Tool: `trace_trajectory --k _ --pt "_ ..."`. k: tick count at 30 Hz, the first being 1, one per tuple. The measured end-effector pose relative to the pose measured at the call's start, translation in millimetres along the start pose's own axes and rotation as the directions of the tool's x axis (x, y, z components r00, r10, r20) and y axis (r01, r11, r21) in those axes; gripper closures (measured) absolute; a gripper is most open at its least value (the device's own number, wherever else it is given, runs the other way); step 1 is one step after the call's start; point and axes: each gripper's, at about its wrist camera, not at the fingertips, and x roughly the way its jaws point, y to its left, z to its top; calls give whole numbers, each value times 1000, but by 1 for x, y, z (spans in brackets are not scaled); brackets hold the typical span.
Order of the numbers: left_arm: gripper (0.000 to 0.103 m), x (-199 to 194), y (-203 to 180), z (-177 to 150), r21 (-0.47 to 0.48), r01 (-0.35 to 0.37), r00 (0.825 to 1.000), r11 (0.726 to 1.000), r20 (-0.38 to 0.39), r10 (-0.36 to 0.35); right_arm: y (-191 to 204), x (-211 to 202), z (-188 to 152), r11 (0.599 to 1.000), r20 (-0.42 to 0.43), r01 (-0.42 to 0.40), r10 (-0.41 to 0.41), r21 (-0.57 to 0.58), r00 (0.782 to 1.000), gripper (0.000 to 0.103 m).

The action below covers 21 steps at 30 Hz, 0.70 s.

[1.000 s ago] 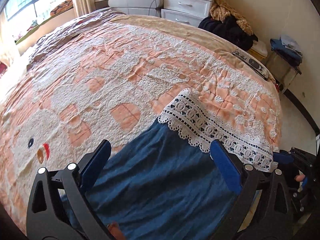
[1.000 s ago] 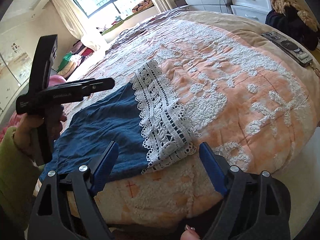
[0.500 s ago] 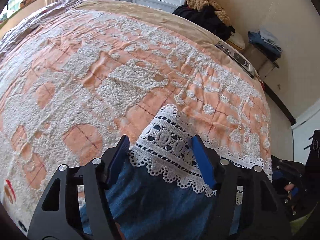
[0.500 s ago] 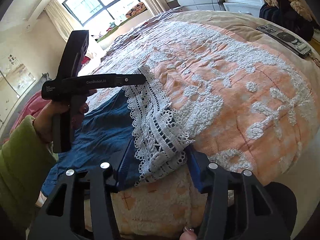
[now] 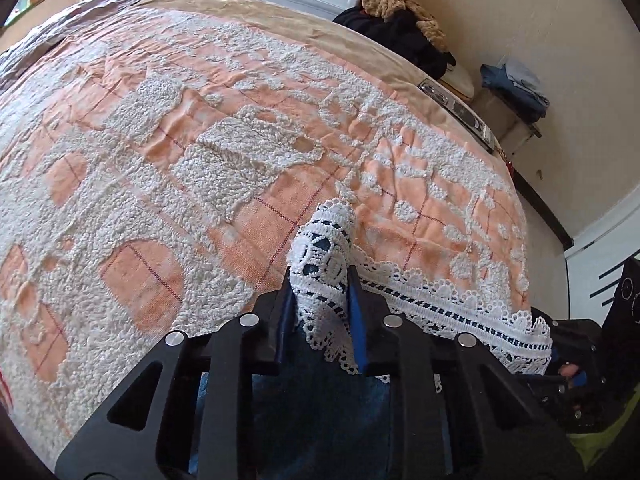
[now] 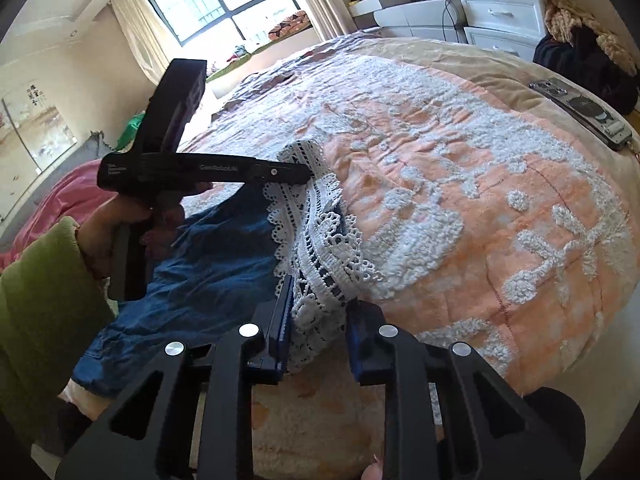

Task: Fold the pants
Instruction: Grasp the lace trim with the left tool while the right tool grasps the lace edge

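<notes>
Blue denim pants (image 6: 208,264) with a white lace hem (image 6: 320,248) lie on the bed. My left gripper (image 5: 320,292) is shut on the far corner of the lace hem (image 5: 324,252); it shows from the side in the right wrist view (image 6: 308,174). My right gripper (image 6: 320,312) is shut on the near corner of the same hem, at the bed's front edge. The hem bunches between the two grippers. The rest of the pants lies behind the grippers, partly hidden.
The bed has an orange and white textured blanket (image 5: 224,152). A remote control (image 6: 580,114) lies near the bed's far right edge. White drawers (image 6: 500,12) and a pile of clothes (image 5: 404,36) stand beyond the bed. A stool with folded clothes (image 5: 516,88) is at the right.
Both grippers have moved forward onto the lace hem and closed on it, from wide open a second ago. The hem has bunched up between the fingers.
</notes>
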Motion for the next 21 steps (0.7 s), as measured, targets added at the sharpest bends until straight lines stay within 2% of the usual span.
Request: trace_trajectory --k 5,10,14,16,19,21 --pt "91 -40 4 -5 -20 61 994 998 97 -58 24 -12 6 996 51 -59 63 -67 997 82" --pt "94 -98 17 -26 -53 67 980 996 190 -56 67 -21 13 976 69 -139 152 -170 986 82" --pt "94 -137 31 -63 -74 39 974 996 224 -22 115 -17 8 935 26 -214 231 -281 973 82" --pt "94 -151 46 -87 -121 39 969 992 247 -8 139 -11 -1 908 -9 -248 261 -338 965 82" --pt "94 -156 67 -119 -201 15 973 980 229 32 172 5 -21 863 -73 -269 263 -428 962 82" --pt "92 -156 80 -138 -260 7 977 966 206 48 191 21 -36 827 -129 -268 235 -494 963 82"
